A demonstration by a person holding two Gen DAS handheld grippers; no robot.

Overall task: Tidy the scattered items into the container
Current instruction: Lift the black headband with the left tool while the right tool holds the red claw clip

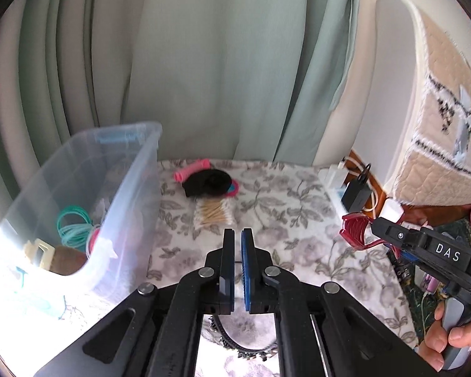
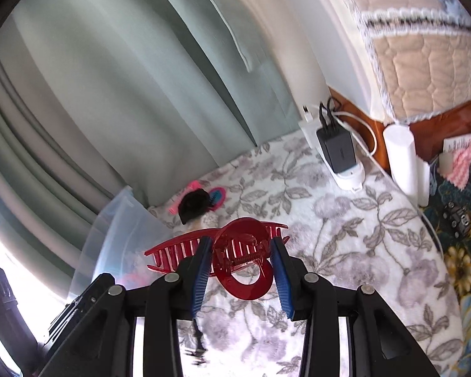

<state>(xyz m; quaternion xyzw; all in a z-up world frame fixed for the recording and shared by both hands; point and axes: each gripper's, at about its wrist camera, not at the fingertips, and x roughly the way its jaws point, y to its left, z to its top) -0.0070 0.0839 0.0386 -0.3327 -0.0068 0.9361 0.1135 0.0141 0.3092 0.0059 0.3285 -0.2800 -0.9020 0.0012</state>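
Note:
My right gripper (image 2: 240, 251) is shut on a red hair claw clip (image 2: 235, 253) and holds it above the floral cloth; the clip also shows in the left wrist view (image 1: 356, 231) at the right. My left gripper (image 1: 238, 235) is shut and empty, above the cloth beside the clear plastic container (image 1: 122, 188), which holds teal hair ties (image 1: 73, 224) and other small items. On the cloth lie a pink curler (image 1: 191, 169), a black scrunchie (image 1: 207, 182), a pack of cotton swabs (image 1: 213, 213) and a black headband (image 1: 235, 342) under my left gripper.
Green curtains (image 1: 204, 62) hang behind the table. A black charger (image 2: 337, 149) on a white power strip (image 2: 350, 177) with cables sits at the far right edge. A white cylinder (image 2: 402, 157) and a quilted cover (image 2: 424, 62) stand beyond.

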